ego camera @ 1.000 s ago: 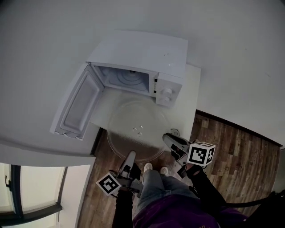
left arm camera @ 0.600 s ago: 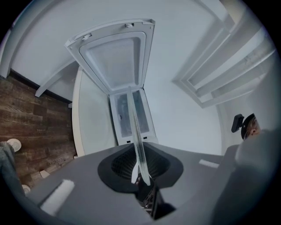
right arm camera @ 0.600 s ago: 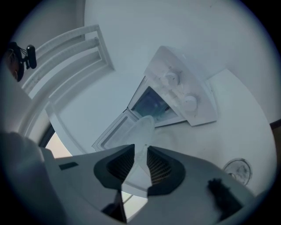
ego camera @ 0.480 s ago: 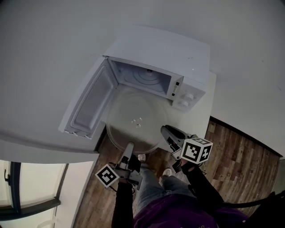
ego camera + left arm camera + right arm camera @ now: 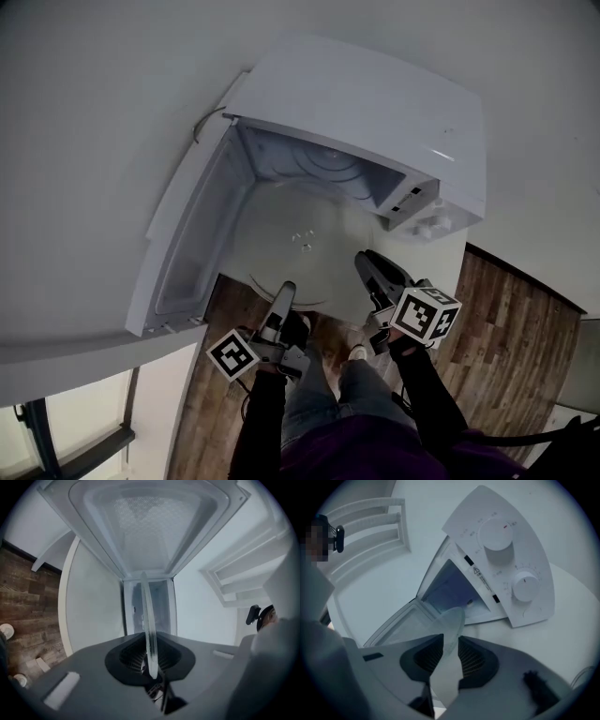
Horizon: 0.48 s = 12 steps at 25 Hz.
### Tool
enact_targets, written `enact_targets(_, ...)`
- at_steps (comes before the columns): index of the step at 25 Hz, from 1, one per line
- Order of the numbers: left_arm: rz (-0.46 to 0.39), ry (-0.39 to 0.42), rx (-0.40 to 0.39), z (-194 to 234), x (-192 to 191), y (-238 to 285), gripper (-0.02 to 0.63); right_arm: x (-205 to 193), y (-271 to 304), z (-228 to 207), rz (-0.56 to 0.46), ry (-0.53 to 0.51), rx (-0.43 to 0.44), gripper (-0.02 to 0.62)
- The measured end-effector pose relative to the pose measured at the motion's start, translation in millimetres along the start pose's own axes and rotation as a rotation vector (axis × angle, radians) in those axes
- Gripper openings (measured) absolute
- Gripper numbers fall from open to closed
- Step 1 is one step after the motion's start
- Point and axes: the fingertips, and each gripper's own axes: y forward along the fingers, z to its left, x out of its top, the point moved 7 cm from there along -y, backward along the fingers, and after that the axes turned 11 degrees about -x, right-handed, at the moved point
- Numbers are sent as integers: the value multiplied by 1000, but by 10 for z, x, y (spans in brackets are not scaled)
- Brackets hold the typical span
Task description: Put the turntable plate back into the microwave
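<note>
The clear glass turntable plate [image 5: 300, 239] is held level in front of the open white microwave [image 5: 375, 103], its far edge at the mouth of the cavity [image 5: 314, 164]. The door [image 5: 192, 234] is swung out to the left. My left gripper [image 5: 284, 298] is shut on the plate's near rim [image 5: 149, 634]. My right gripper [image 5: 368, 269] grips the near right rim [image 5: 451, 630]; its jaws have just been opening slightly, with the rim still between the pads. The right gripper view shows the control panel's two knobs [image 5: 501, 536] beside the cavity [image 5: 450, 590].
The microwave stands on a white table [image 5: 445, 253]. Wooden floor [image 5: 511, 328] lies below, with the person's legs and shoes [image 5: 356, 354] between the grippers. A window [image 5: 56, 422] is at lower left. A white slatted piece [image 5: 370, 522] stands to the left.
Both grippers have carried the plate forward toward the microwave. Its far edge, which hung over the table's front, now reaches the cavity mouth. The microwave looms larger in view.
</note>
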Motion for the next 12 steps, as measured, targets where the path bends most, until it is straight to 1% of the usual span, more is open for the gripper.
enact_targets(8, 11, -105, -46, 298, 170, 346, 34, 127, 206, -126, -74, -15, -103, 94)
enact_targets(12, 19, -145, -69, 382, 184, 483, 37, 198, 218, -144, -123, -60, -196, 101)
